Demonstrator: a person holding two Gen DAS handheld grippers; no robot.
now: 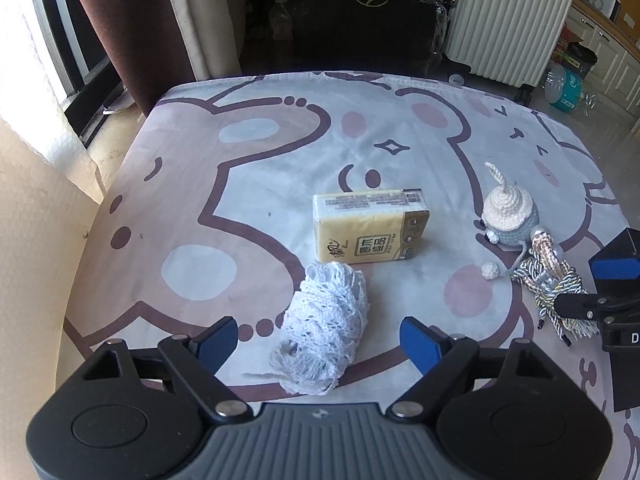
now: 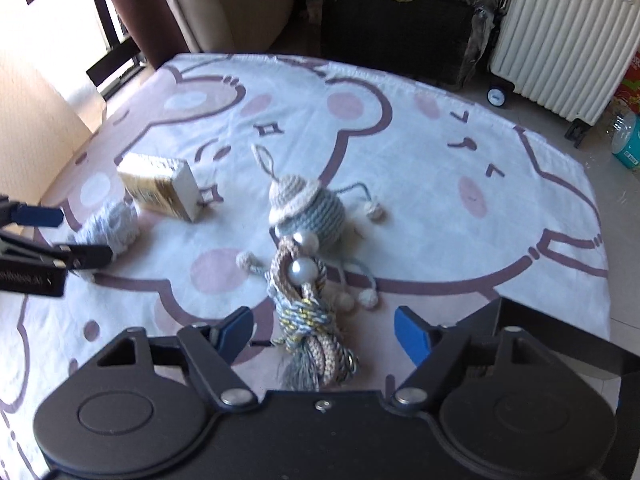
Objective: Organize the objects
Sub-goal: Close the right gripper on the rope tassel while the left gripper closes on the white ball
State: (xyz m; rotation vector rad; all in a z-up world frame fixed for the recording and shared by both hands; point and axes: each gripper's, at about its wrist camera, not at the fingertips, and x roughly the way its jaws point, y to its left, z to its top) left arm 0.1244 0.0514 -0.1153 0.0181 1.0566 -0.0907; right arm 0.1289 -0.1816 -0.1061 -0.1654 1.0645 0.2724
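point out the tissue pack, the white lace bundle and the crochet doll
tissue pack (image 1: pixel 370 236), left wrist view, yellow front face
white lace bundle (image 1: pixel 326 330), left wrist view, middle
crochet doll (image 2: pixel 316 208), right wrist view, grey-blue body

Crocheted yarn toy (image 2: pixel 308 212), glossy pearls (image 2: pixel 301 268), lace bundle (image 1: pixel 326 340)

Right tongs (image 1: pixel 600 284) cut by frame edge; tissue pack (image 2: pixel 160 188) blurred.

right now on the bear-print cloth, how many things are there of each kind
White lace crochet bundle: 1
Yellow rectangular tissue pack: 1
Grey-and-cream crocheted doll with a hat: 1
Braided multicolour cord bundle with pearl beads: 1
Total: 4, all lying loose; left gripper and right gripper both open.
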